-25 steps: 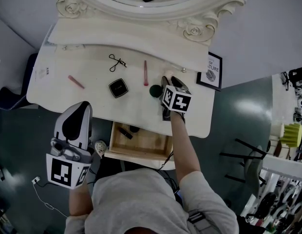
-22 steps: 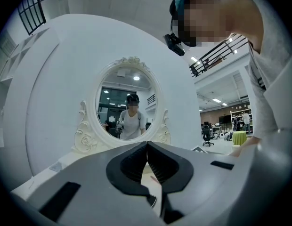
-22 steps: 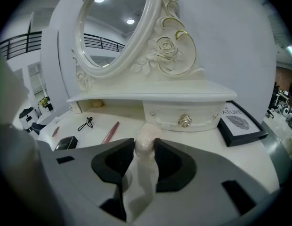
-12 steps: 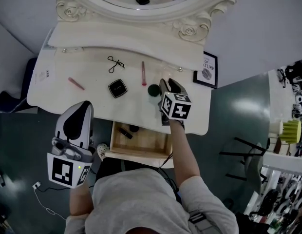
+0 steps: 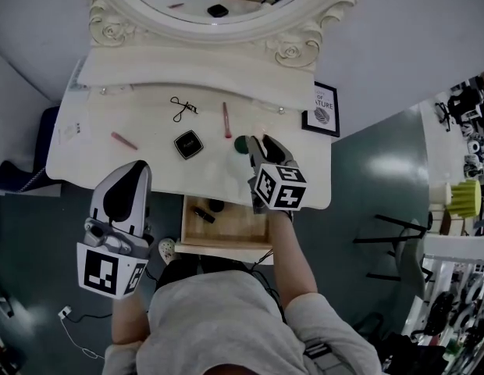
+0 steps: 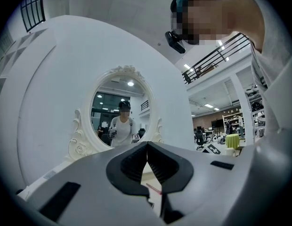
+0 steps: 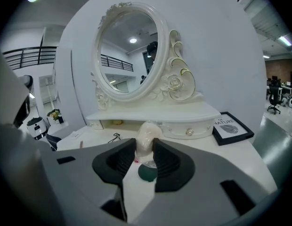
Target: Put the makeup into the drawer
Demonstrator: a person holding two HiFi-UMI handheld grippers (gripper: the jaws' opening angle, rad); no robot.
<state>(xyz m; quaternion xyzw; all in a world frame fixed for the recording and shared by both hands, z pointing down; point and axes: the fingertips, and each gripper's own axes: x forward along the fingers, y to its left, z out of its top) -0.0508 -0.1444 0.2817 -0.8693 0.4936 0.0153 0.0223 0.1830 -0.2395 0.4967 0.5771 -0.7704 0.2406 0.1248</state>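
The right claw [image 7: 145, 150], tilted downward above the right half of the bench [image 5: 86, 158], has just been closing and pinches a pale egg-shaped makeup sponge [image 7: 147, 135] clear of the surface. The left claw [image 6: 147, 149], pressed together and empty, is held level, near-left of the open drawer [image 5: 226, 229].

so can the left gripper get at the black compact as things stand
Probably yes: the black compact lies alone on the open tabletop, nothing over it, and the left gripper is empty, though its shut jaws must open first.
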